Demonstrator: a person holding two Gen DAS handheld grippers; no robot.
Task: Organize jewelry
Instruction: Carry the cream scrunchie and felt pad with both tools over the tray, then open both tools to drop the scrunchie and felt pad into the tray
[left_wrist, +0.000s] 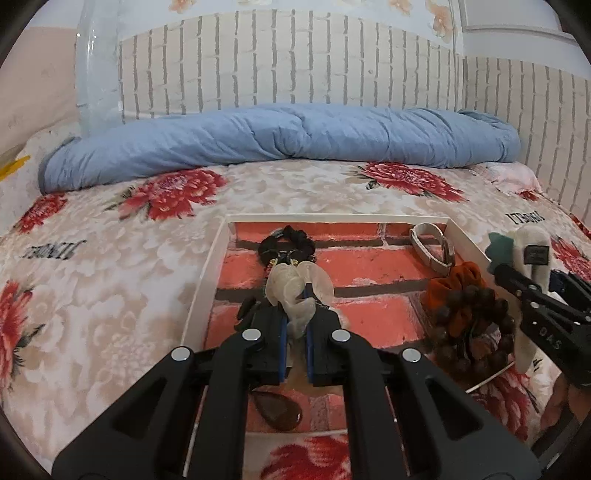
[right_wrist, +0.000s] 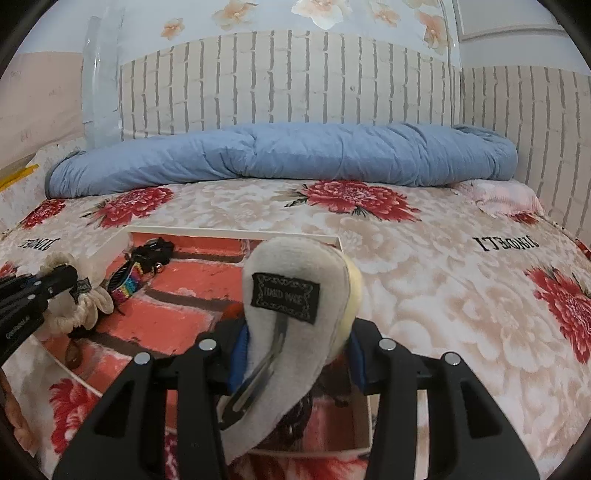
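Observation:
My left gripper (left_wrist: 295, 314) is shut on a cream scrunchie (left_wrist: 295, 291) and holds it over the brick-patterned tray (left_wrist: 207, 280). The right wrist view shows this scrunchie (right_wrist: 88, 306) in the left gripper (right_wrist: 62, 280) at the tray's left edge. My right gripper (right_wrist: 295, 347) is shut on a white felt hair clip (right_wrist: 295, 266) with a black "HAND MADE" label and a metal snap clip on its back. It is held above the tray's (right_wrist: 236, 234) right part. From the left wrist, the clip (left_wrist: 532, 243) and right gripper (left_wrist: 528, 280) are at the far right.
In the tray lie a black scrunchie (left_wrist: 286, 242), a grey bangle (left_wrist: 432, 251), an orange scrunchie (left_wrist: 458, 284), a wooden bead bracelet (left_wrist: 476, 325), a brown teardrop pendant (left_wrist: 275, 410) and a rainbow strap (right_wrist: 127, 284). The tray sits on a floral bedspread (left_wrist: 110, 266); a rolled blue duvet (left_wrist: 280, 136) lies behind.

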